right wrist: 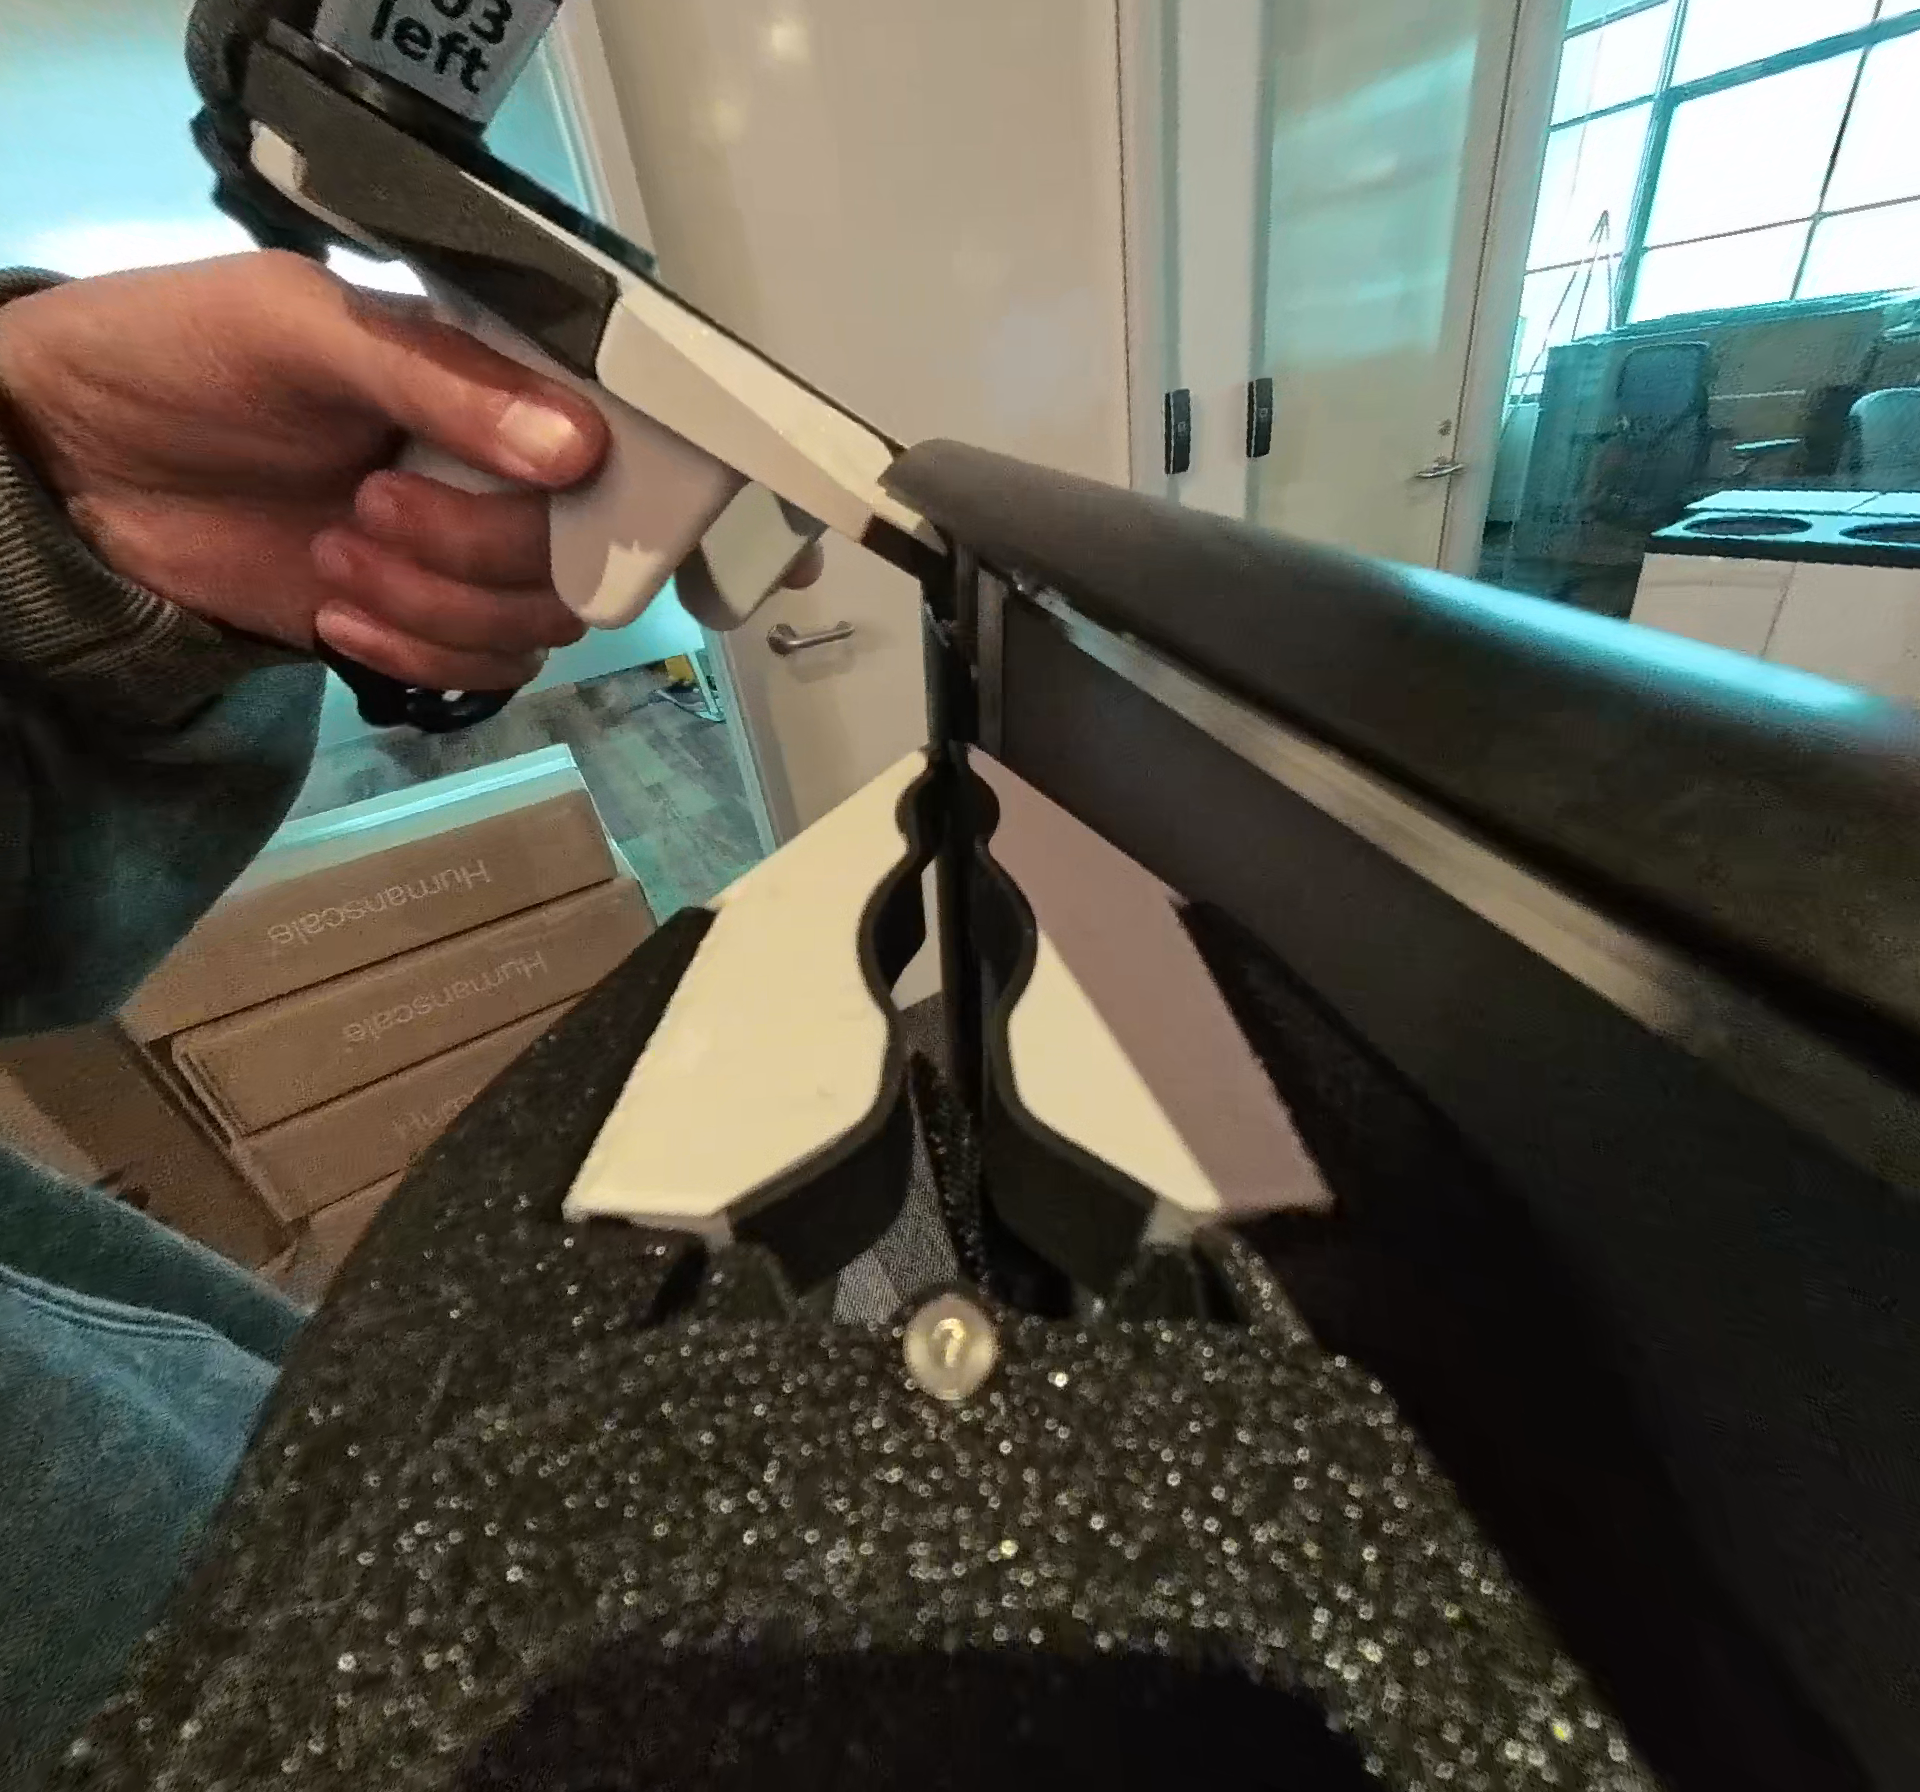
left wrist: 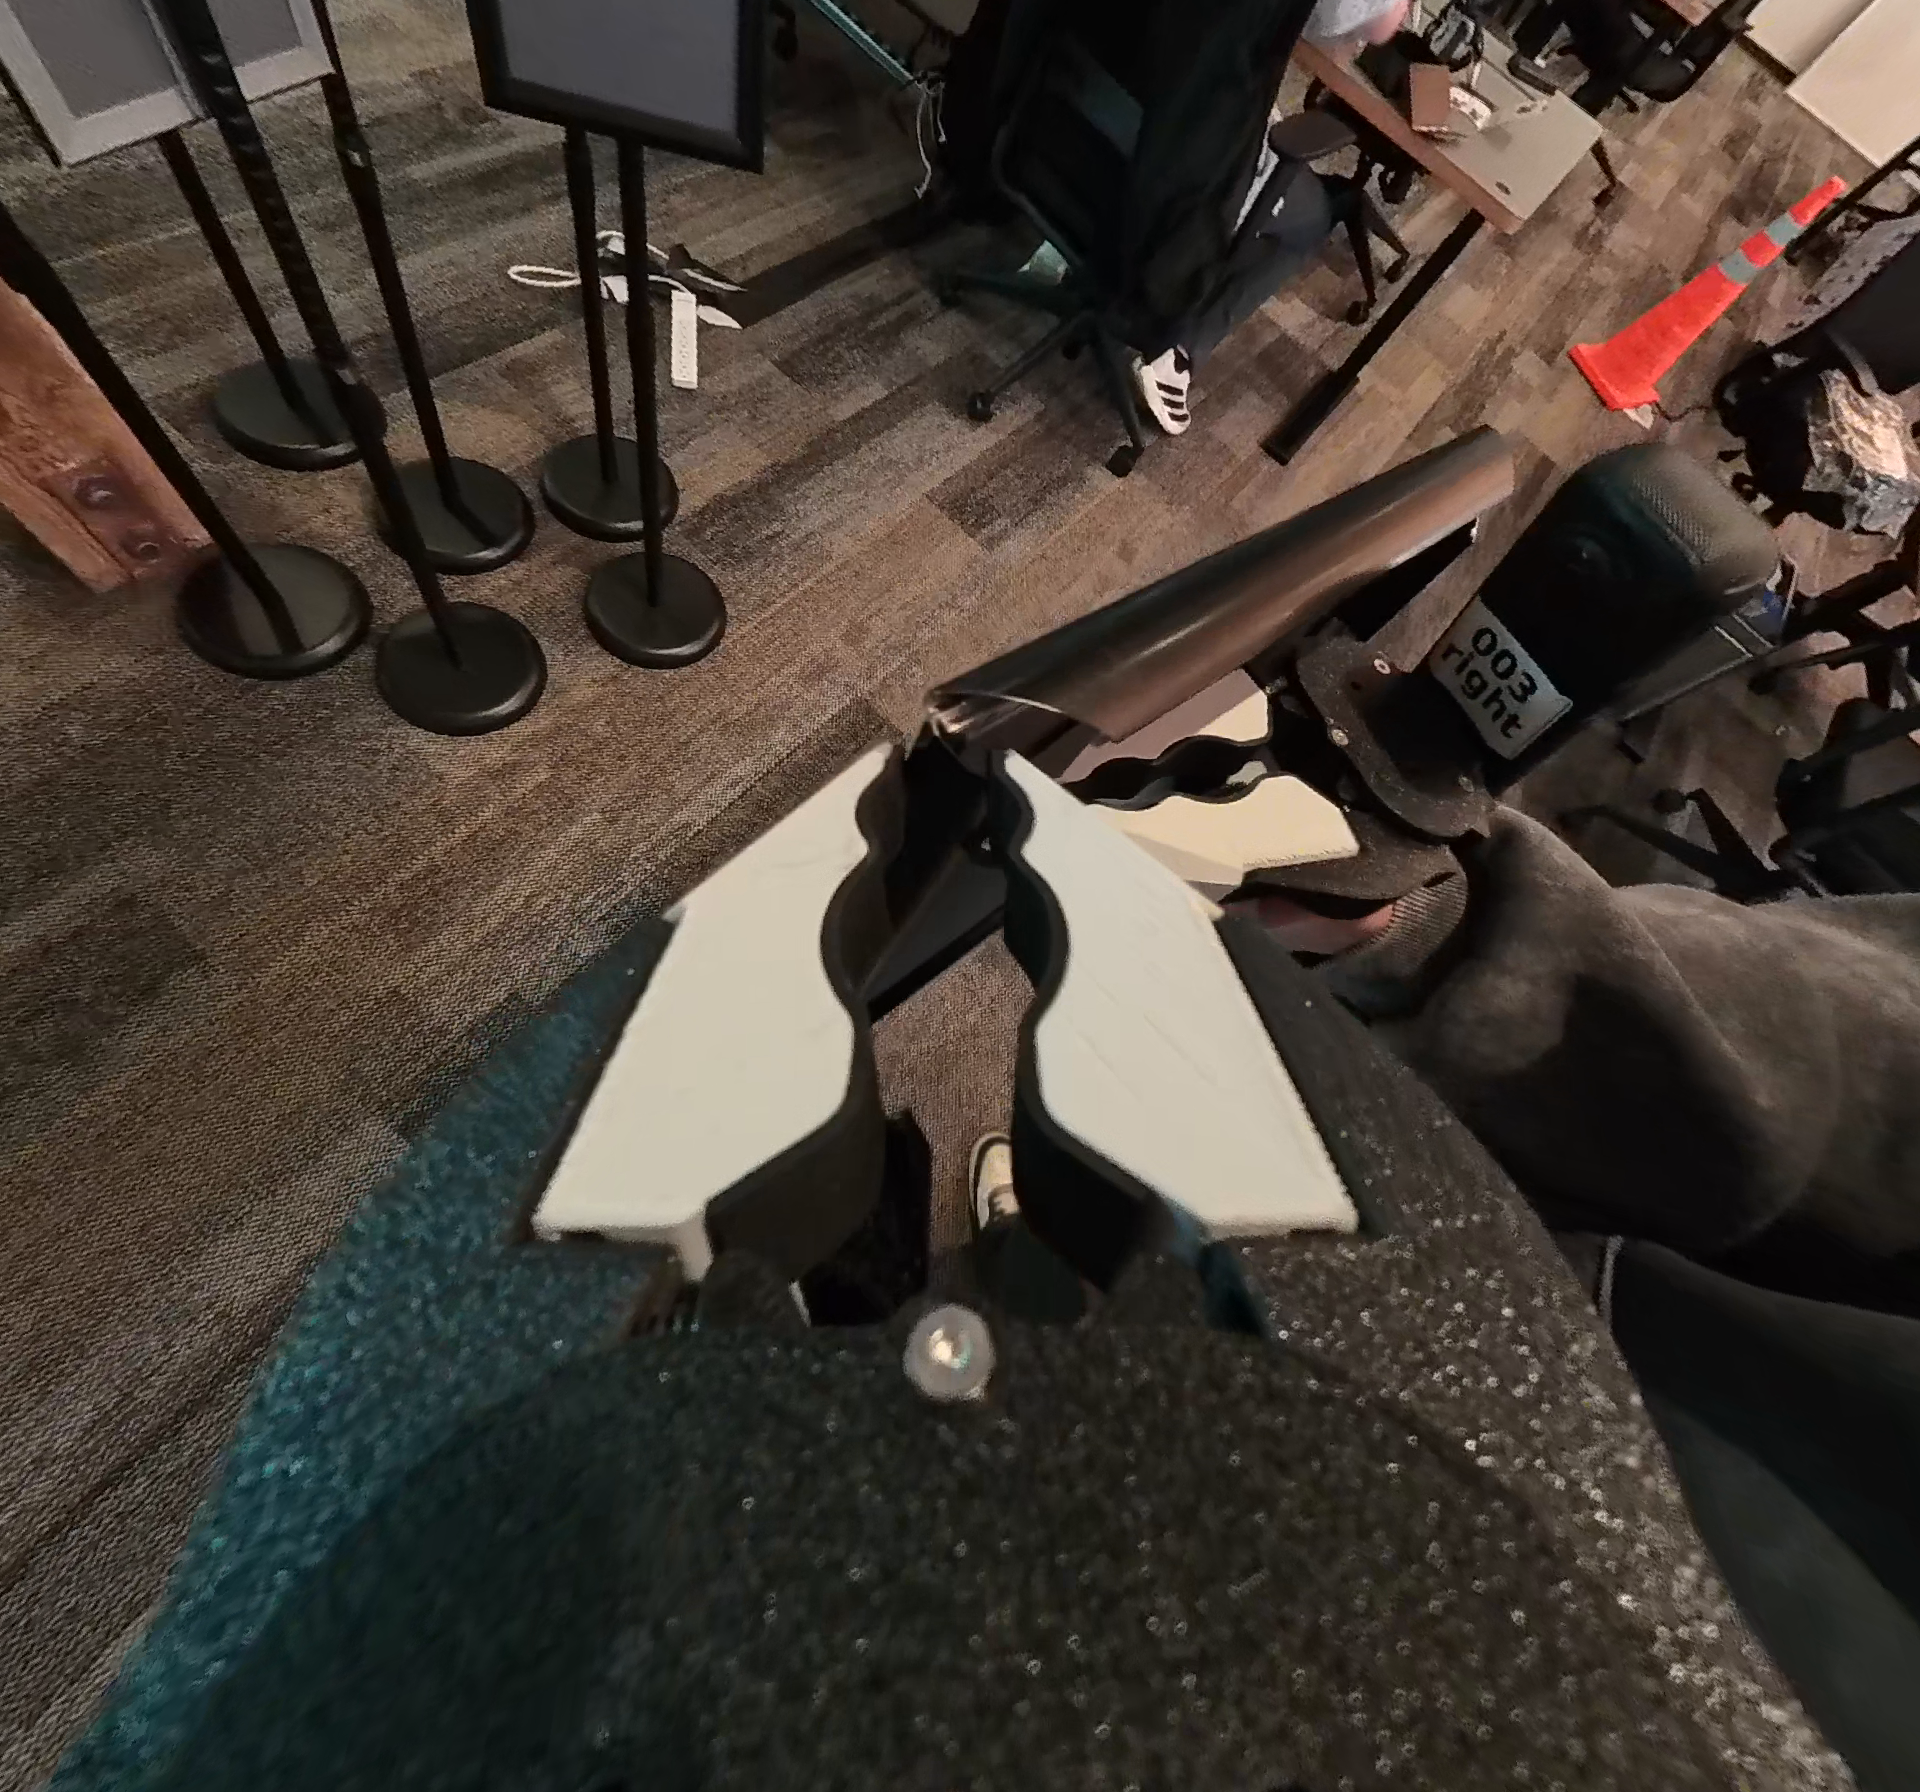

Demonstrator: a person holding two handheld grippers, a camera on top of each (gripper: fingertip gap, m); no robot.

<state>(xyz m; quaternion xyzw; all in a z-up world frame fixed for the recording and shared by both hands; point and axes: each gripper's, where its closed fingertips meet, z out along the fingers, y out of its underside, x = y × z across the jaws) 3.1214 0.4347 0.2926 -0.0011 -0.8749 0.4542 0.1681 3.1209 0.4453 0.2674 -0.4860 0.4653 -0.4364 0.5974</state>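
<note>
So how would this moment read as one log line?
left claw: shut on panel | right claw: shut on panel | nearby: sign stands

Black sign stands on grey carpet at 10 o'clock; orange cone at 2 o'clock; stacked cardboard boxes at 8 o'clock.

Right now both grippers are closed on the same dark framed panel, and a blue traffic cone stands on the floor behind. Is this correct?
Not quite: the traffic cone is orange, as the left wrist view shows. The rest holds: the left gripper and the right gripper are closed on the same dark framed panel.
</note>
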